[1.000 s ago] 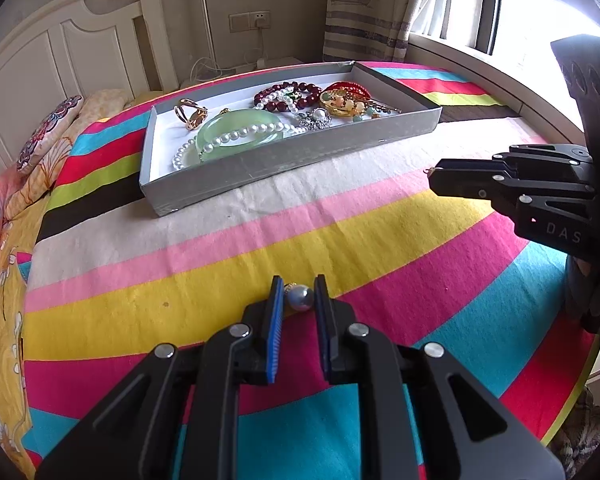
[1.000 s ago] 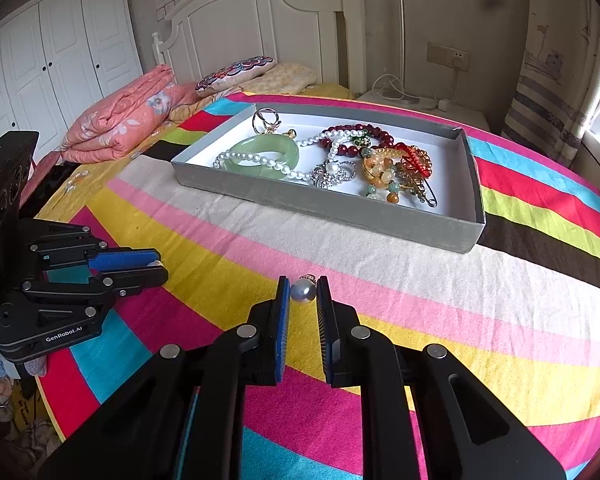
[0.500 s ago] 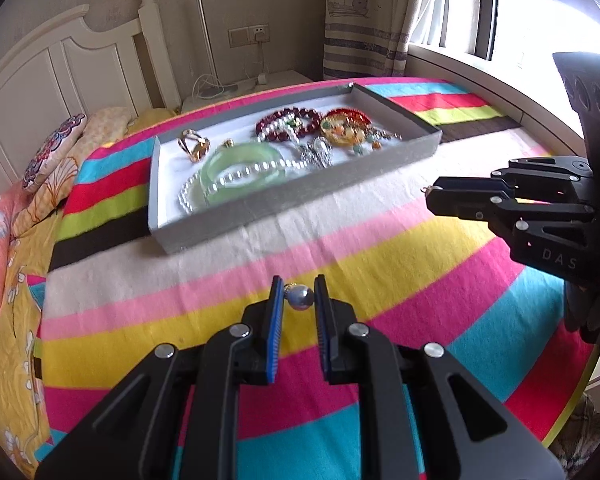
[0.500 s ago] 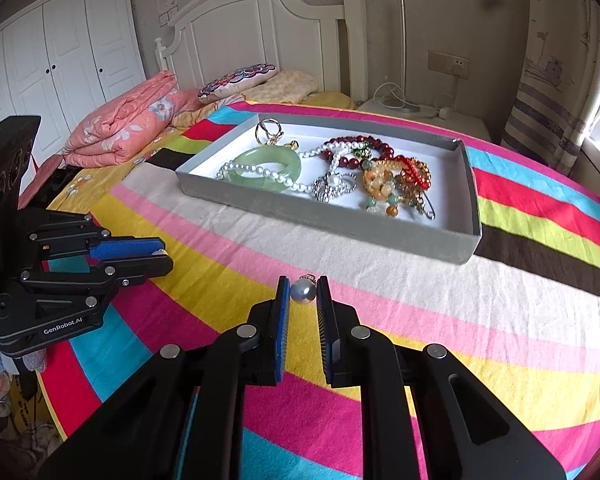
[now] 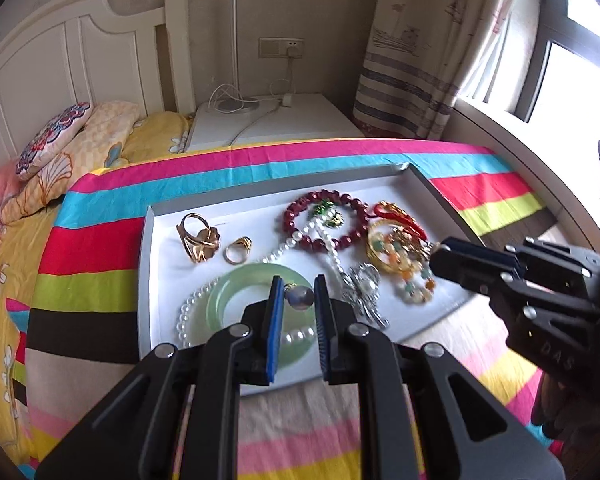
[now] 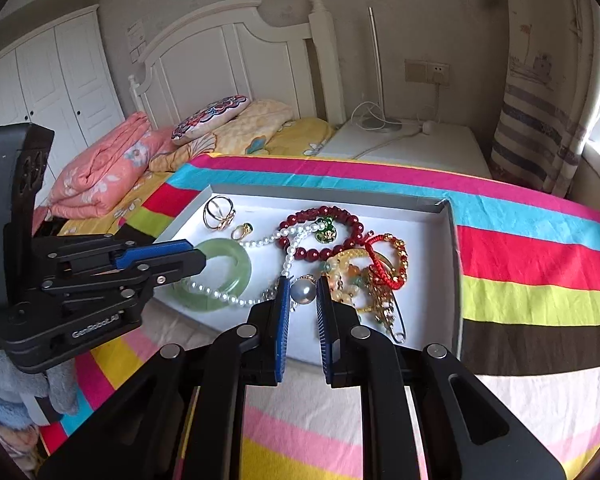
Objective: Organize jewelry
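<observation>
A grey tray [image 5: 143, 280] with a white floor lies on the striped bedspread. It holds a green jade bangle [image 5: 256, 278], a pearl necklace [image 5: 188, 312], a red bead bracelet [image 5: 326, 220], two gold rings [image 5: 198, 238], a silver brooch [image 5: 364, 288] and a gold charm bracelet [image 5: 400, 256]. My left gripper [image 5: 298, 292] hangs over the bangle, shut on a grey pearl earring [image 5: 300, 298]. My right gripper [image 6: 302, 290] hangs over the tray's [image 6: 455, 264] near middle, shut on a second pearl earring [image 6: 304, 292]. Each view shows the other gripper from the side: the right gripper [image 5: 436, 258] and the left gripper [image 6: 202, 258].
The striped bedspread [image 5: 100, 248] covers the bed around the tray. Pillows [image 6: 208, 118] and a folded pink quilt [image 6: 100, 164] lie toward the white headboard [image 6: 228, 68]. A white nightstand [image 5: 272, 120] with a lamp and cables stands behind, with a curtain [image 5: 416, 52] and a window to the right.
Both grippers have moved forward and up from the bare bedspread to above the tray's near part. Each still holds its pearl earring. The view now looks more steeply into the tray.
</observation>
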Motion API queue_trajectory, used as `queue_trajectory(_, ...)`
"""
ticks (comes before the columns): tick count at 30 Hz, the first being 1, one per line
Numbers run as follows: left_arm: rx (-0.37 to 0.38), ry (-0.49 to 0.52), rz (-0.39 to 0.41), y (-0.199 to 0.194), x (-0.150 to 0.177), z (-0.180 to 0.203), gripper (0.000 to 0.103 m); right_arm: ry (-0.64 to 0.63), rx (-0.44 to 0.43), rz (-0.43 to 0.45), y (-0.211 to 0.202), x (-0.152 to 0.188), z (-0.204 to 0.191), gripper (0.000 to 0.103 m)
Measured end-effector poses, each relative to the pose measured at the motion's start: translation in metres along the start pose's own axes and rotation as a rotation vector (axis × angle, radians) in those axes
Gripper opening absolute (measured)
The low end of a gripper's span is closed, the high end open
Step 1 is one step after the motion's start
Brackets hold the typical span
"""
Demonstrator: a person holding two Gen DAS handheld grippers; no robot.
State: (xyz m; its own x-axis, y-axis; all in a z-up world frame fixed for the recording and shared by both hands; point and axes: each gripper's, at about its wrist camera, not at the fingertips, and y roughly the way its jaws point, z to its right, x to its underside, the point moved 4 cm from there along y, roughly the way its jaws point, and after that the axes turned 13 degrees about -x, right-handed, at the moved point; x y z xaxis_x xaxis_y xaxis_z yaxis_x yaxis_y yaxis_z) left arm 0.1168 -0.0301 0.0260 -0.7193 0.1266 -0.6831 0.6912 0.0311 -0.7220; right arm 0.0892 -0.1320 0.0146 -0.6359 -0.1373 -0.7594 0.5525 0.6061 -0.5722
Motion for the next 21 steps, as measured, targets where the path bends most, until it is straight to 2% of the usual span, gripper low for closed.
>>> queue_trajectory(6,0.035,-0.060,-0.016,0.021,-0.004,-0.005,0.018,0.045,-0.033,-0.018,0.025,-0.001,0.006,0.015)
queue_trajectory(7,0.044,-0.075,-0.017,0.023,-0.003,-0.005,0.024,0.054,-0.037,-0.019,0.027,-0.001,0.007,0.015)
queue_trajectory(9,0.052,-0.102,-0.006,0.024,-0.002,-0.008,0.053,0.082,-0.037,-0.016,0.028,0.000,0.012,0.017)
queue_trajectory(10,0.047,-0.119,0.017,0.020,-0.003,-0.011,0.058,0.093,-0.037,-0.008,0.025,0.000,0.014,0.017)
queue_trajectory(12,0.033,-0.147,0.055,0.011,-0.004,-0.016,0.075,0.107,-0.035,0.033,0.011,-0.002,0.017,0.019)
queue_trajectory(13,0.023,-0.169,0.082,0.003,-0.005,-0.020,0.078,0.113,-0.031,0.064,0.000,-0.003,0.018,0.023)
queue_trajectory(15,-0.015,-0.204,0.142,-0.014,-0.006,-0.027,0.093,0.117,-0.019,0.112,-0.018,-0.004,0.018,0.049)
queue_trajectory(17,-0.057,-0.217,0.199,-0.032,-0.004,-0.029,0.100,0.102,0.005,0.165,-0.037,-0.001,0.012,0.066)
queue_trajectory(19,-0.100,-0.211,0.232,-0.046,0.000,-0.027,0.100,0.075,0.043,0.191,-0.049,0.003,0.005,0.072)
queue_trajectory(21,-0.150,-0.211,0.225,-0.055,0.005,-0.024,0.101,0.059,0.098,0.195,-0.054,0.007,-0.001,0.081)
